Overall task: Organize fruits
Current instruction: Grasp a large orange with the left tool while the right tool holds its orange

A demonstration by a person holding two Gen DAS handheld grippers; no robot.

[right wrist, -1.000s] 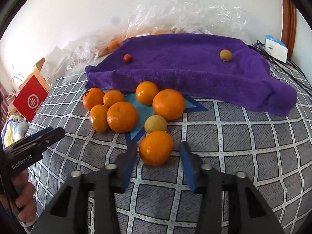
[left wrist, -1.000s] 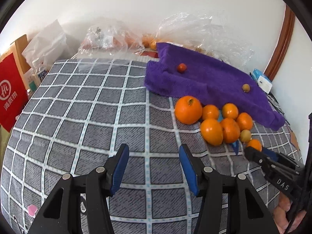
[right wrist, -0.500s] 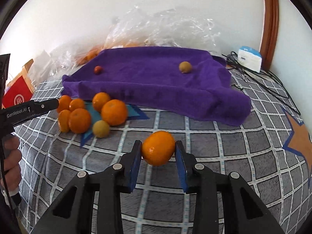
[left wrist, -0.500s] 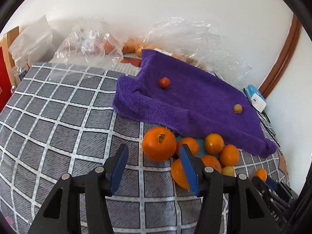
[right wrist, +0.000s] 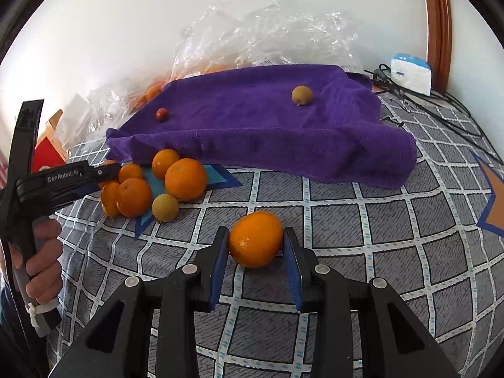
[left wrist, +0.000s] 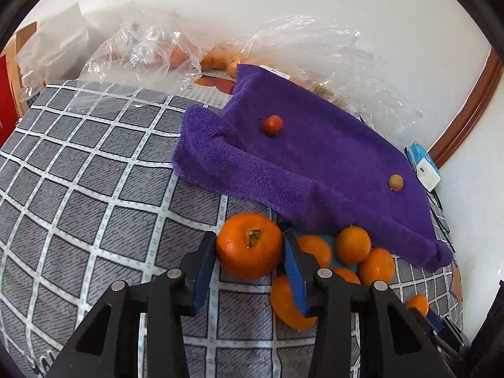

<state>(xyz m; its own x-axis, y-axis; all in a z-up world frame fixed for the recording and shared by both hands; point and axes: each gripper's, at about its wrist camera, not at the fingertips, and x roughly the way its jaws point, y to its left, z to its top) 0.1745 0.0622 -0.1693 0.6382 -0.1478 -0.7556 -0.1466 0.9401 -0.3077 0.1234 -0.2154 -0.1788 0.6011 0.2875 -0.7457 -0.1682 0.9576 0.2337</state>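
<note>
Bright, even daylight, soft shadows, sharp focus; fisheye bending curves the edges into dark corner vignettes.

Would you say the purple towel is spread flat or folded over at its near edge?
Rumpled rather than flat: the purple towel lies mostly spread, but its near edge rolls up into a thick ridge, with a bunched corner on the right.

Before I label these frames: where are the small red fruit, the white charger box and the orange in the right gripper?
small red fruit (left wrist: pixel 272 125): left wrist view, its middle.
white charger box (right wrist: pixel 410 75): right wrist view, front face.
orange (right wrist: pixel 255 239): right wrist view, its middle.
</note>
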